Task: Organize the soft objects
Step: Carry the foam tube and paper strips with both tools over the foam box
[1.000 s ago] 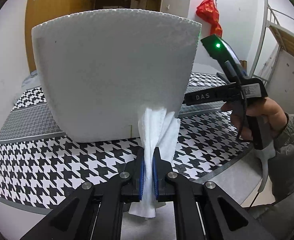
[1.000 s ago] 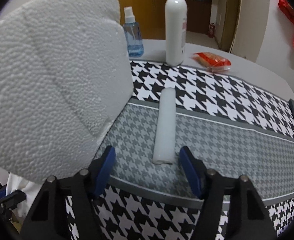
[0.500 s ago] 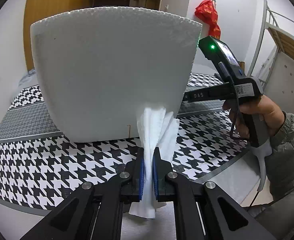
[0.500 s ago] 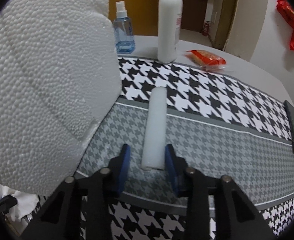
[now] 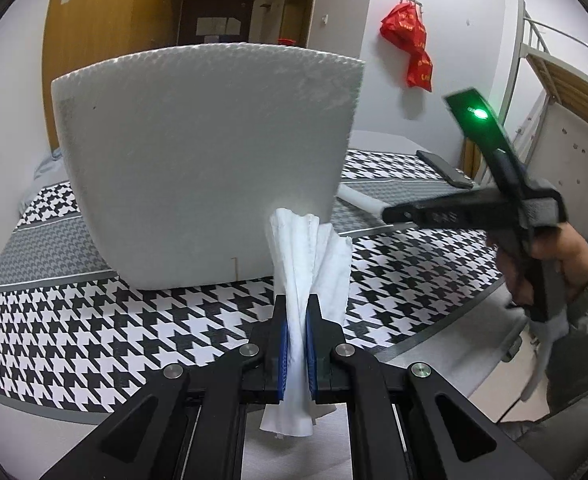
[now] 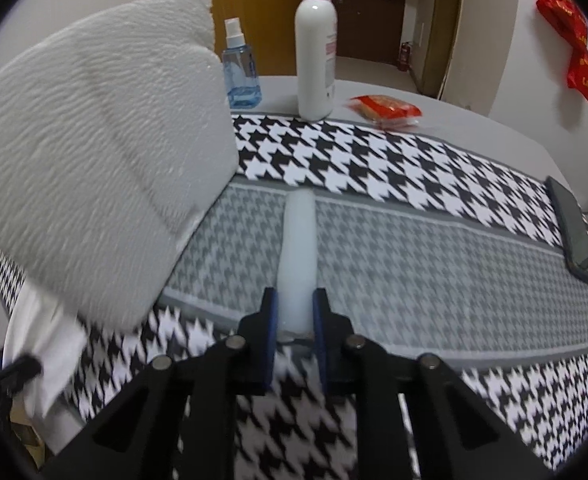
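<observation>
One white foam slab point(image 5: 205, 160), one white foam stick point(image 6: 298, 256) and one bunched white tissue point(image 5: 304, 280) are in view. The left gripper point(image 5: 294, 336) is clamped tight on the tissue, which sticks out ahead of and behind its jaws; the slab stands just beyond them, its base edge blocked by the tissue. The right gripper point(image 6: 294, 316) has its jaws closed on the stick's near end, the stick running straight ahead over the houndstooth cloth point(image 6: 414, 248). Two bottles point(image 6: 316, 48) stand farther ahead. The right view is blurred by motion.
</observation>
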The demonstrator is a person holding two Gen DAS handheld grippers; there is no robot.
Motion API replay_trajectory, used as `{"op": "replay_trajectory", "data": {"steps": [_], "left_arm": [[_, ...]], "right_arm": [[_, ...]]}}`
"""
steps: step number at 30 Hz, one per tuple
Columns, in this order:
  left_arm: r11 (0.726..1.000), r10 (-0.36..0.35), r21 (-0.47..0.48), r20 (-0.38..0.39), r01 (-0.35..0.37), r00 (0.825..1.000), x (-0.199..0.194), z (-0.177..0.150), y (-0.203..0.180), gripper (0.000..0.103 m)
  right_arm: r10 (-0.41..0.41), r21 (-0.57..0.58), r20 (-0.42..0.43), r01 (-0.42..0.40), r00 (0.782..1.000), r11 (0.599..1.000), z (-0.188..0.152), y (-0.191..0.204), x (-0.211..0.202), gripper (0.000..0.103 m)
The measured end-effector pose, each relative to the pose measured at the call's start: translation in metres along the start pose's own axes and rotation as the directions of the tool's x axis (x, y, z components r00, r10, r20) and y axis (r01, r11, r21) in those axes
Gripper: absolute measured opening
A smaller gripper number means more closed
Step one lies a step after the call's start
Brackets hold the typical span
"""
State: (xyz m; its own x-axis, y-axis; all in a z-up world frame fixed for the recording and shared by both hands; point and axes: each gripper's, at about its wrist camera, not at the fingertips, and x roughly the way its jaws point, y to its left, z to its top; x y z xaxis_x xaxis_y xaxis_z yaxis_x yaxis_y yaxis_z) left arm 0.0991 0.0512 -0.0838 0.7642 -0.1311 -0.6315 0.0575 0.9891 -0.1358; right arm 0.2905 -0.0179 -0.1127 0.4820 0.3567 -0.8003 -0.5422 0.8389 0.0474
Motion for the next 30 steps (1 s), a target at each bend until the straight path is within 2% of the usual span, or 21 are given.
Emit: {"op": "replay_trajectory", "data": {"steps": [8, 13, 15, 16, 17, 19, 30], "left_arm": [[1.000, -0.027, -0.001, -0.011, 0.027, 1.000, 0.004, 0.002, -0.017, 0.008], [0.999, -0.035, 0.010, -0.023, 0.035, 0.999, 0.013, 0.007, -0.026, 0.008], [0.999, -0.033, 0.016, -0.024, 0.034, 0.999, 0.016, 0.009, -0.030, 0.008], [0.999, -0.034, 0.017, -0.024, 0.035, 0.999, 0.017, 0.009, -0.030, 0.008], [0.999, -0.035, 0.019, -0.025, 0.036, 0.999, 0.019, 0.009, -0.032, 0.008], [0.999, -0.034, 0.022, -0.028, 0.035, 0.999, 0.022, 0.009, -0.034, 0.008], [1.000, -0.024, 0.015, -0.043, 0.025, 0.999, 0.039, 0.009, -0.035, 0.008]], "right_arm": [[0.017, 0.031, 0.004, -0.017, 1.000, 0.999, -0.041, -0.012, -0.040, 0.021], [0.023, 0.042, 0.005, -0.024, 1.000, 0.999, -0.054, -0.016, -0.047, 0.022], [0.024, 0.029, 0.010, -0.024, 1.000, 0.999, -0.055, -0.016, -0.049, 0.028], [0.016, 0.023, 0.018, -0.017, 1.000, 1.000, -0.055, -0.015, -0.051, 0.035], [0.006, 0.015, 0.026, -0.006, 1.000, 1.000, -0.054, -0.014, -0.051, 0.048], [-0.009, 0.004, 0.037, 0.009, 0.999, 1.000, -0.054, -0.013, -0.051, 0.069], [0.008, -0.014, 0.033, -0.008, 0.999, 1.000, -0.043, -0.012, -0.031, 0.070]]}}
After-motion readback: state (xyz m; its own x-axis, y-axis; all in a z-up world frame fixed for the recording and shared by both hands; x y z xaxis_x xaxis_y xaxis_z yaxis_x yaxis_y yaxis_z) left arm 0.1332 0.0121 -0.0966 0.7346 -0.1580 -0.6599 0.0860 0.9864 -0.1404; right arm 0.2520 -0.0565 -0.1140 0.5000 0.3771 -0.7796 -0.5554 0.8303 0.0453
